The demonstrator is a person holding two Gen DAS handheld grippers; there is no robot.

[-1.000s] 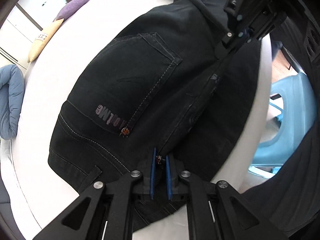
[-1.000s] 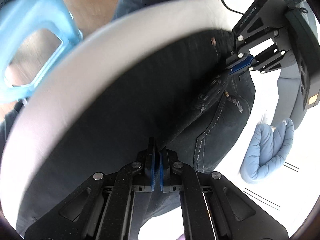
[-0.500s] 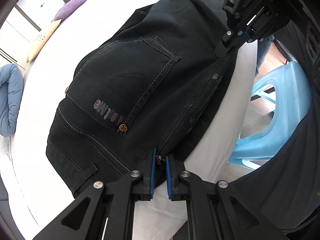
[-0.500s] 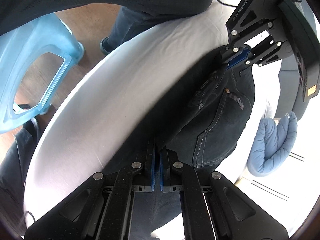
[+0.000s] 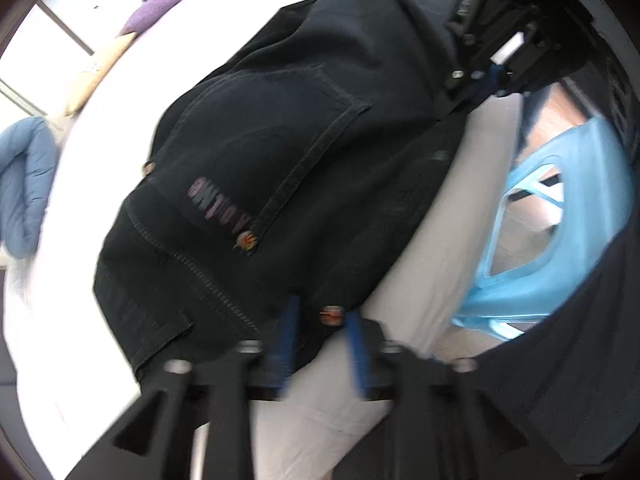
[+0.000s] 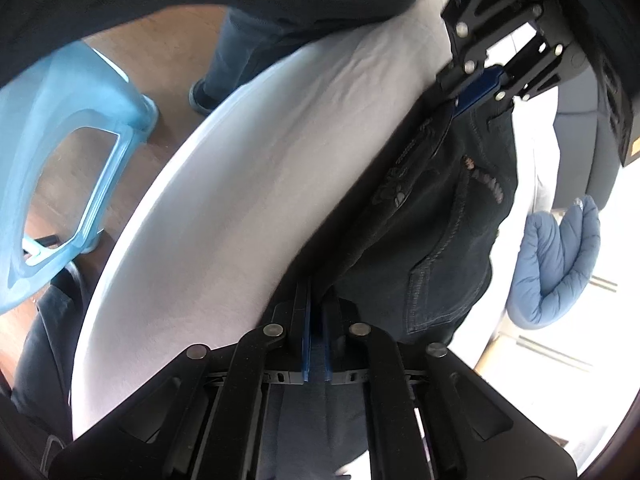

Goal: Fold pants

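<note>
Both grippers angled down over pants (image 5: pixel 304 168): left gripper (image 5: pixel 320 344) jaws just opening, right gripper (image 6: pixel 318 320) clamped.

White bed (image 5: pixel 452 216) carries black pants (image 5: pixel 304 152) near its edge, back pocket up; blue quilt (image 5: pixel 24 184), purple pillow (image 5: pixel 160 4) and yellow pillow (image 5: pixel 100 68) at far side.

Left gripper (image 5: pixel 322 344): pointing steeply down, jaws have just been opening, blue pads (image 5: pixel 289 332) now apart, fabric edge between them but not pressed. Right gripper (image 6: pixel 317 320): angled down, pads nearly together, pinching cloth. Each gripper shows at the far right of the other's view.
</note>
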